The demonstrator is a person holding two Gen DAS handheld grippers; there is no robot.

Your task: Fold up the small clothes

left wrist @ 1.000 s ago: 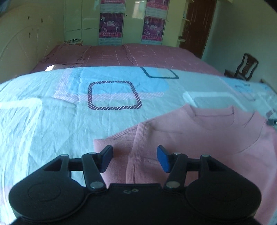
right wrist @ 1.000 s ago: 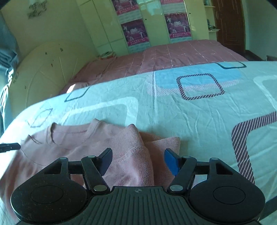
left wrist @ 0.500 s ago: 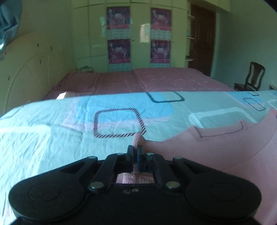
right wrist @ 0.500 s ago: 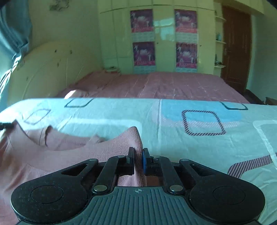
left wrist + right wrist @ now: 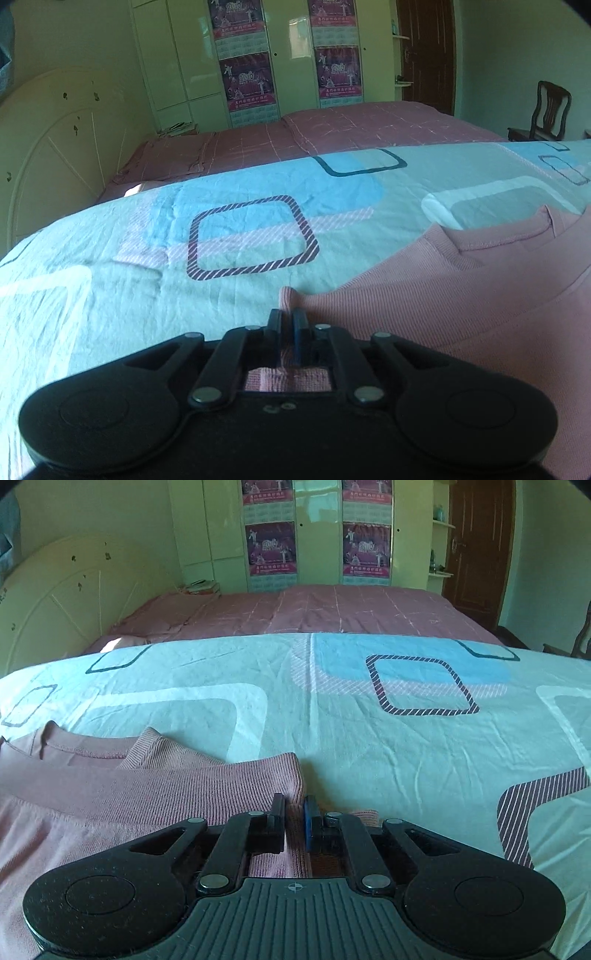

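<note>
So the pink sweater [image 5: 461,295] sits in the lower right of the left wrist view and the lower left of the right wrist view, spread on the blue patterned sheet [image 5: 110,295] with its neckline toward the far side. What changed in the last second: both grippers were hanging wide apart over the near corners, and now each has clamped on cloth. The left gripper [image 5: 289,325] has a bit of the ribbed edge pinched between its fingers, though its jaws are opening a touch right now, fabric still in between. The right gripper [image 5: 294,812] is clenched tight on the other corner, and that edge now stands up in a little ridge. My read: the grab is done and the fold-over toward the collar comes next, if the left grip doesn't slip. Pink bed [image 5: 314,605] and wardrobe [image 5: 314,535] behind.
</note>
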